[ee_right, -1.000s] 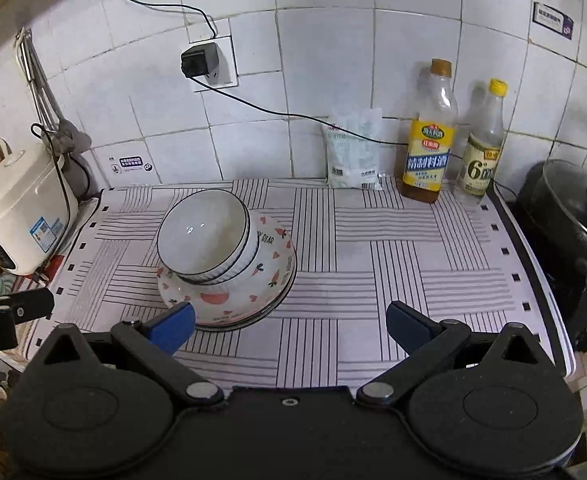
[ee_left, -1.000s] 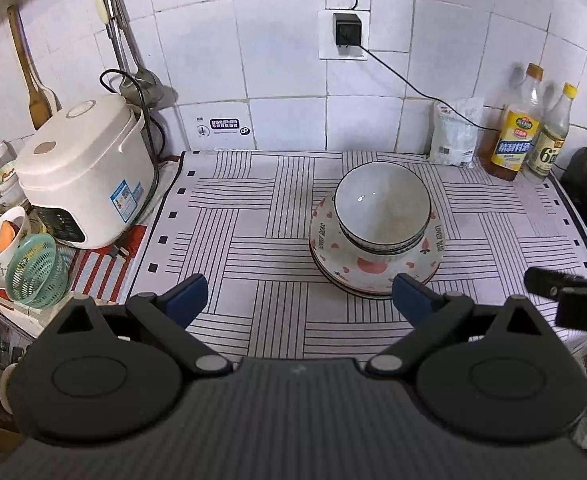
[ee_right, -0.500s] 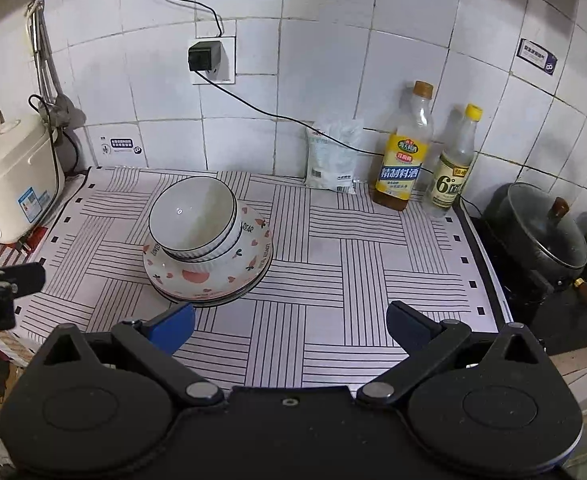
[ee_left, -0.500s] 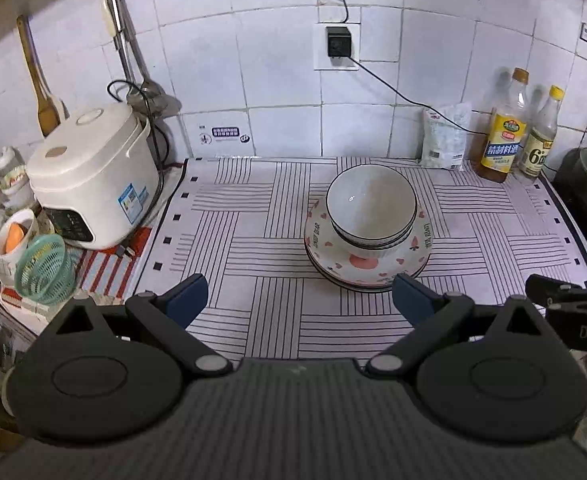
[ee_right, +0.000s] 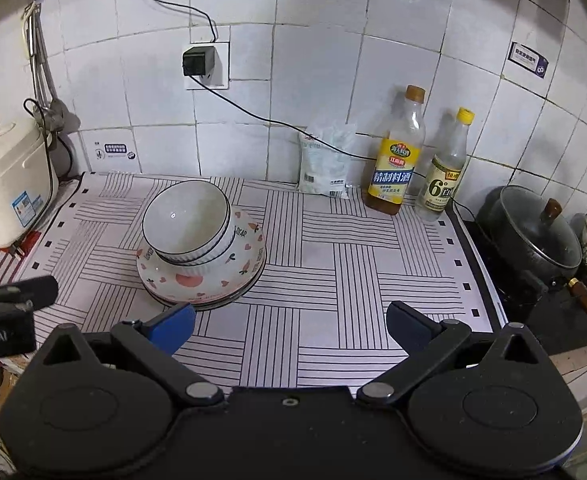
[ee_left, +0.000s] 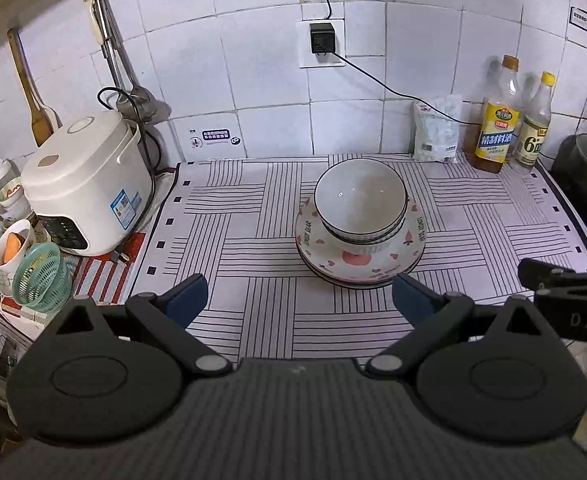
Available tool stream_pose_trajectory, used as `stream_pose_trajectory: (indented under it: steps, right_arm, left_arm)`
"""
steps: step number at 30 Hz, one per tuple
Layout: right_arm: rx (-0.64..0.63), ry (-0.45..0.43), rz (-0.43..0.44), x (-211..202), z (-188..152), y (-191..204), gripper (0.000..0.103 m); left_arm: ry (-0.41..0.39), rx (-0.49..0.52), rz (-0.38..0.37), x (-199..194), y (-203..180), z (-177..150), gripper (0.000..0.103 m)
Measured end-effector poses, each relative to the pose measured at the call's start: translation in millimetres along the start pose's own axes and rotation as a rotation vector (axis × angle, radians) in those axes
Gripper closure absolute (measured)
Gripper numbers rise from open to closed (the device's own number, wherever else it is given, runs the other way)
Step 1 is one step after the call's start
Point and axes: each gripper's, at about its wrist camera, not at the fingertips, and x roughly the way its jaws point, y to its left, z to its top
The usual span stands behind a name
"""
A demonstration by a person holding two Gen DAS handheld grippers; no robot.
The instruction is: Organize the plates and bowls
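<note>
White bowls with dark rims (ee_left: 360,200) (ee_right: 187,220) are nested on a stack of heart-patterned plates (ee_left: 353,266) (ee_right: 197,282) in the middle of the striped mat. My left gripper (ee_left: 297,300) is open near the mat's front edge, in front of and left of the stack, holding nothing. My right gripper (ee_right: 289,322) is open too, in front of and right of the stack, its left fingertip (ee_right: 171,326) close to the plates' front rim. Each gripper shows at the edge of the other's view.
A white rice cooker (ee_left: 83,184) stands at the left with a green basket (ee_left: 39,278) and cups beside it. A salt bag (ee_right: 325,160) and two bottles (ee_right: 393,164) line the back wall. A lidded black pot (ee_right: 533,236) sits on the stove at right.
Both grippers have pulled back and up from the stack, so the bowls and plates look smaller and farther. The stack itself has not moved. Both stay open.
</note>
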Motion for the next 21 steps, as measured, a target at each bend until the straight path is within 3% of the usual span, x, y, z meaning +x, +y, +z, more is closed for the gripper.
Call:
stream_pose_trajectory:
  steps: [6,13,21]
  right_arm:
    - [-0.015,0.005,-0.025,4.2,-2.9,2.8,0.000]
    - [-0.014,0.022,-0.020,8.3,-5.7,3.8,0.000]
    - [-0.010,0.025,-0.020,10.9,-6.2,5.7,0.000]
  left_arm:
    - [0.041,-0.010,-0.002,10.7,4.1,-4.2,0.003]
    - [0.033,-0.001,0.029,16.2,6.4,-6.6,0.003]
    - [0.019,-0.005,0.010,17.7,7.4,-8.9,0.003]
